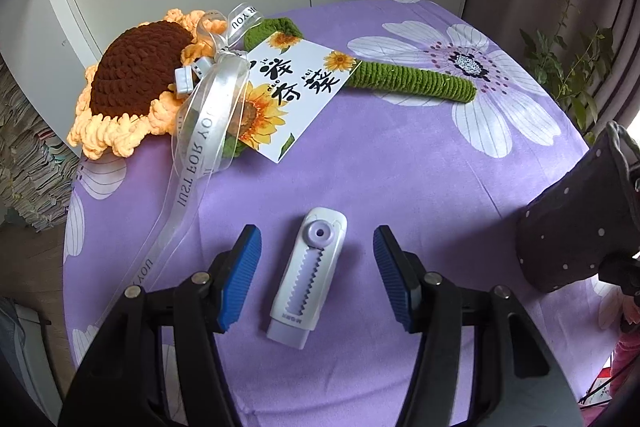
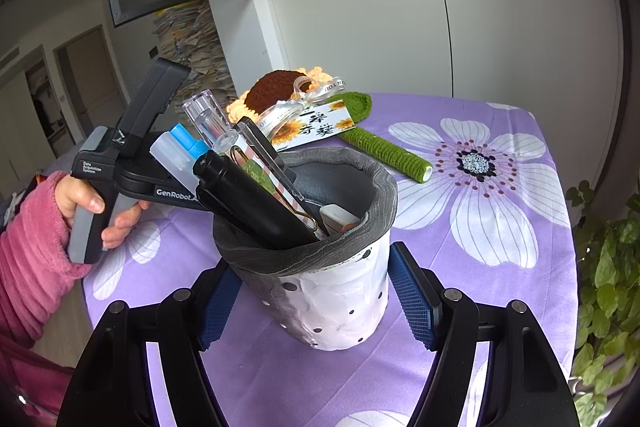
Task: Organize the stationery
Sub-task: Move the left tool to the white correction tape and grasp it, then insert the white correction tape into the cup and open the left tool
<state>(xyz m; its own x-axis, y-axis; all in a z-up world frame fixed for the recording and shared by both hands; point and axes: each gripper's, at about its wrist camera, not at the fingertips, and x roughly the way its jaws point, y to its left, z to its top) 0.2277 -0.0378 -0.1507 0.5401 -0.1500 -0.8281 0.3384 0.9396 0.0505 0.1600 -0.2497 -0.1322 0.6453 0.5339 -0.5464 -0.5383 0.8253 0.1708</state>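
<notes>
Here, in the left wrist view, the left gripper (image 1: 317, 277) is spreading wide around a white eraser (image 1: 308, 277) lying low in the middle on the purple cloth (image 1: 400, 163), not touching it. In the right wrist view, the right gripper (image 2: 316, 295) is squeezing the pen holder (image 2: 320, 267) in the middle, with pens (image 2: 252, 195) sticking out.

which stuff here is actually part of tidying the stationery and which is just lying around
Part of the job:
- slide eraser, lying between the open left gripper pads
- pen pouch, held by the right gripper
- pens and clip already in it

Just lying about:
- crochet sunflower
- its ribbon and card
- plant
</notes>
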